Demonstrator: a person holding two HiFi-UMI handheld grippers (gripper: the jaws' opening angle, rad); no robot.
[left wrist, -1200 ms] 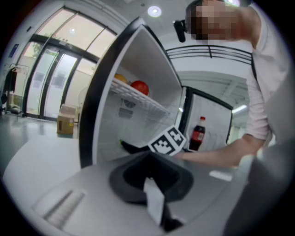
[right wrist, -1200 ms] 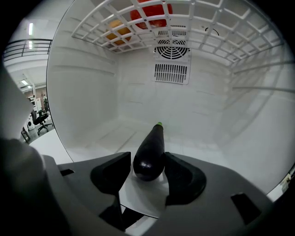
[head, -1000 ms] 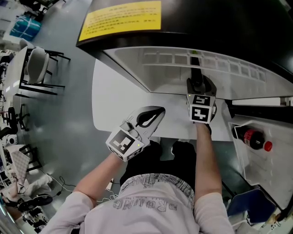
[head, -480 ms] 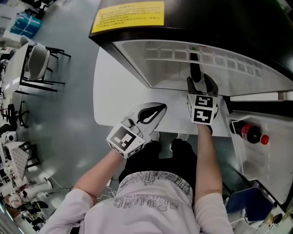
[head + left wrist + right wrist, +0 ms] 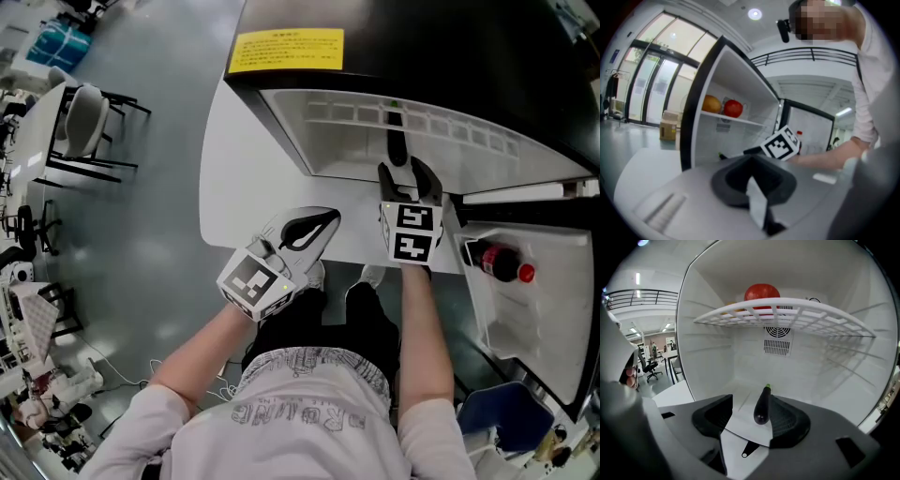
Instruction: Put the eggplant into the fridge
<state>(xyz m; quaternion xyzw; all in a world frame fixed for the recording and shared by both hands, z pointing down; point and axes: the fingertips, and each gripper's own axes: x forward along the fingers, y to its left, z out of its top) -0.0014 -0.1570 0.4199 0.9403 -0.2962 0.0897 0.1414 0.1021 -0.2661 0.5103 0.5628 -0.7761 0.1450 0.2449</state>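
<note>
left hand-held gripper [image 5: 319, 228] + right hand-held gripper [image 5: 408, 178]: grey shells, black jaws, white cubes [image 5: 411, 234] with black square markers. Person: pale short-sleeved T-shirt [image 5: 309, 417], grey lettering; black trousers [image 5: 305, 328]; white shoes [image 5: 372, 275].

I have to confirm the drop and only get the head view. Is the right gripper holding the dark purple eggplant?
Observer: No. The right gripper view shows the right gripper open, with the dark purple eggplant lying on the white fridge floor between its jaws.
Operator: Anything on the shelf above?
Observer: A round red fruit sits on the white wire shelf.
Operator: And the left gripper?
Observer: The left gripper is shut, with nothing between its jaws.
</note>
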